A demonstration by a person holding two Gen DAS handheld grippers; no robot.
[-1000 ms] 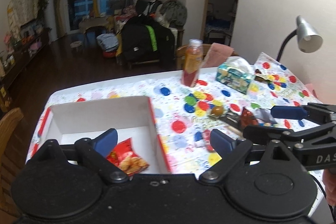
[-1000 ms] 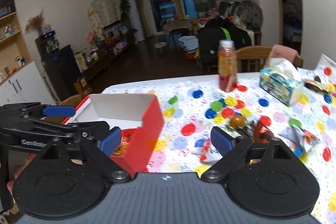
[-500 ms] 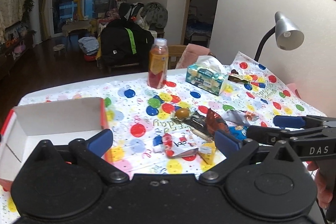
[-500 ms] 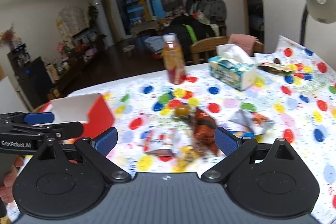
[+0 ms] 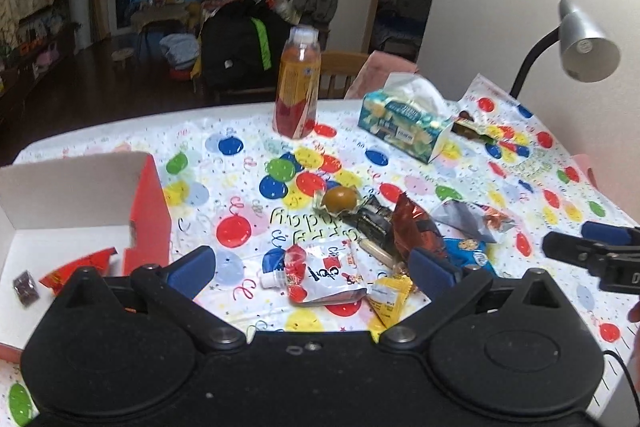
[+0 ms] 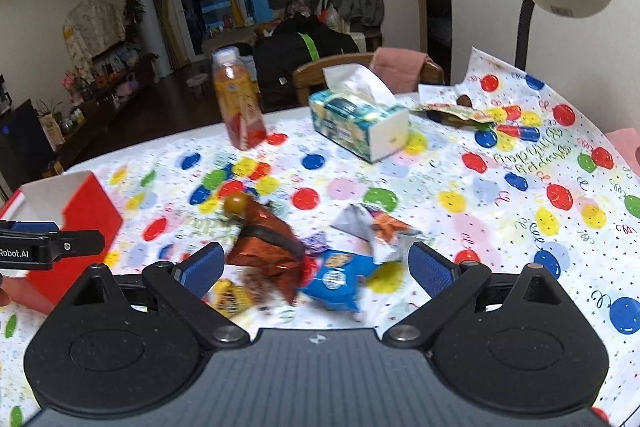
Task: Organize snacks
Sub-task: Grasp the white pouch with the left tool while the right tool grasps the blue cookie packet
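Snacks (image 5: 332,273) lie heaped mid-table beside the red box (image 5: 148,211); left gripper (image 5: 312,269) and right gripper (image 6: 318,267) gape, holding nothing.

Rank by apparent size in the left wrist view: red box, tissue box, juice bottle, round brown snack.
1. red box, partly cut off and nearest the camera, so its lead is unsure.
2. tissue box and juice bottle, too alike to rank.
3. round brown snack, clearly the smallest.

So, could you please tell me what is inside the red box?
A red snack packet and a small dark sweet lie in the red box; the left gripper hides its near corner.
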